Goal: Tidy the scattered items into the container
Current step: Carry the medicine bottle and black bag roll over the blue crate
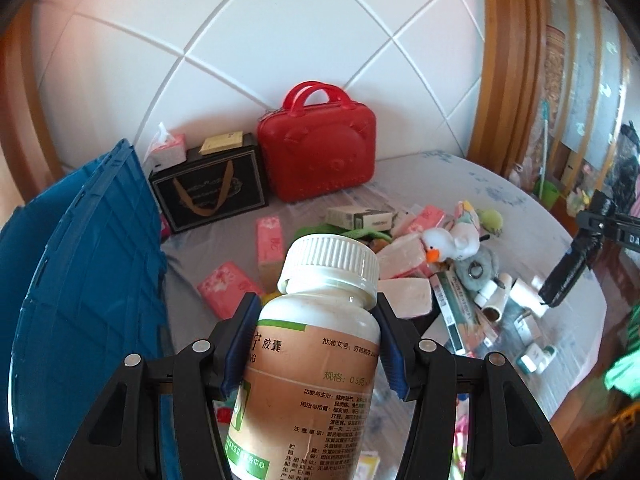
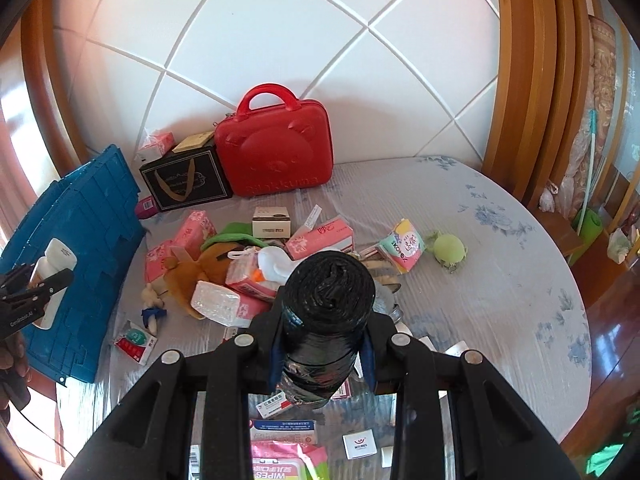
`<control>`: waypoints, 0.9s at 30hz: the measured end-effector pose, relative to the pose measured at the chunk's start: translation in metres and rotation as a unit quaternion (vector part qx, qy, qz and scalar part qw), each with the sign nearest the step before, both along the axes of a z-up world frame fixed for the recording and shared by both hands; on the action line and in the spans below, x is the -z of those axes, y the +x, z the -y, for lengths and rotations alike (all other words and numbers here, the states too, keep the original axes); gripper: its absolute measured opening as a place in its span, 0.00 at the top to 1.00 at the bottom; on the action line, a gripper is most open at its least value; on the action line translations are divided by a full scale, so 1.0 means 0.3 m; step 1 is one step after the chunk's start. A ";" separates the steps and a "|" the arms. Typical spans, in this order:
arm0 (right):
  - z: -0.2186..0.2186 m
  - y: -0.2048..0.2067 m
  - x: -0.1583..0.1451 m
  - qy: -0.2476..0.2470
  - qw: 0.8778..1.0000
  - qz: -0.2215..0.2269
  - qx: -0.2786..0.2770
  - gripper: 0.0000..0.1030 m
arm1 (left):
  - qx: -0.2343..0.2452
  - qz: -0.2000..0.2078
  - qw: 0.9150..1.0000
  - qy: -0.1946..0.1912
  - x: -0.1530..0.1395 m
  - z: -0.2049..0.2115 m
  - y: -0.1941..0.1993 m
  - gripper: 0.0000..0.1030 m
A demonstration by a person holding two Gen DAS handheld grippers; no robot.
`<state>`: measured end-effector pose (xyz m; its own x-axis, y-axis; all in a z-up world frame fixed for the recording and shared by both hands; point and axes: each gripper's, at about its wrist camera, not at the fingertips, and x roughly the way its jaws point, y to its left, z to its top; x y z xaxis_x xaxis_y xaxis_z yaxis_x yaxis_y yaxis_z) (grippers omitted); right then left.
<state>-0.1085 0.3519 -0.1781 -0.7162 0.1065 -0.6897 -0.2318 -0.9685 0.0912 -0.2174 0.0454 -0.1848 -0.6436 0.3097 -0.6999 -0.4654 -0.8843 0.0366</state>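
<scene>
My left gripper [image 1: 316, 344] is shut on a white medicine bottle [image 1: 316, 344] with a ribbed white cap, held upright above the bed beside the blue plastic crate [image 1: 80, 272]. It also shows in the right wrist view [image 2: 44, 284], over the crate [image 2: 88, 240]. My right gripper [image 2: 324, 340] is shut on a black roll of bin bags [image 2: 326, 304], held above the pile. Scattered on the grey sheet lie pink tissue packs [image 2: 320, 238], a brown plush [image 2: 192, 272], a white duck toy [image 1: 440, 242], small boxes [image 2: 272, 222] and a green ball toy [image 2: 448, 248].
A red bear-face case [image 2: 276, 148] and a black gift box [image 2: 184, 182] stand against the white padded headboard [image 2: 280, 40]. Wooden frame [image 2: 528, 80] on the right. More packets [image 2: 284, 456] lie below my right gripper. The bed's right part [image 2: 500, 280] holds little.
</scene>
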 end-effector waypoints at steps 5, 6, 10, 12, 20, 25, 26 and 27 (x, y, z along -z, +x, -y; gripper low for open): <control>0.080 0.008 -0.073 0.008 1.000 -0.005 -0.012 0.72 | -0.038 -0.001 0.999 -0.001 -0.057 0.044 0.039 0.47; 0.096 0.008 -0.083 0.010 1.000 -0.006 -0.014 0.72 | -0.048 -0.001 0.999 0.001 -0.070 0.057 0.045 0.47; 0.160 0.003 -0.107 0.014 1.000 -0.001 -0.025 0.72 | -0.069 0.001 0.998 0.006 -0.107 0.090 0.058 0.47; 0.190 0.001 -0.114 0.016 0.999 0.003 -0.031 0.72 | -0.077 0.003 0.997 0.009 -0.116 0.103 0.059 0.47; 0.277 -0.015 -0.145 0.026 0.999 0.013 -0.045 0.72 | -0.092 0.001 0.996 0.020 -0.159 0.157 0.049 0.47; 0.309 -0.033 -0.170 0.031 0.998 0.010 -0.048 0.72 | -0.092 -0.011 0.995 0.020 -0.202 0.184 0.048 0.47; 0.317 -0.038 -0.174 0.031 0.998 0.009 -0.048 0.72 | -0.094 -0.014 0.995 0.020 -0.210 0.191 0.047 0.47; 0.325 -0.043 -0.177 0.032 0.998 0.008 -0.049 0.72 | -0.095 -0.017 0.995 0.018 -0.219 0.199 0.045 0.47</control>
<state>-0.1213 0.2545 -0.1249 -0.7146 0.0799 -0.6950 -0.1362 -0.9903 0.0262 -0.2040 -0.0144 -0.1190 -0.7162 0.2048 -0.6672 -0.2894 -0.9571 0.0169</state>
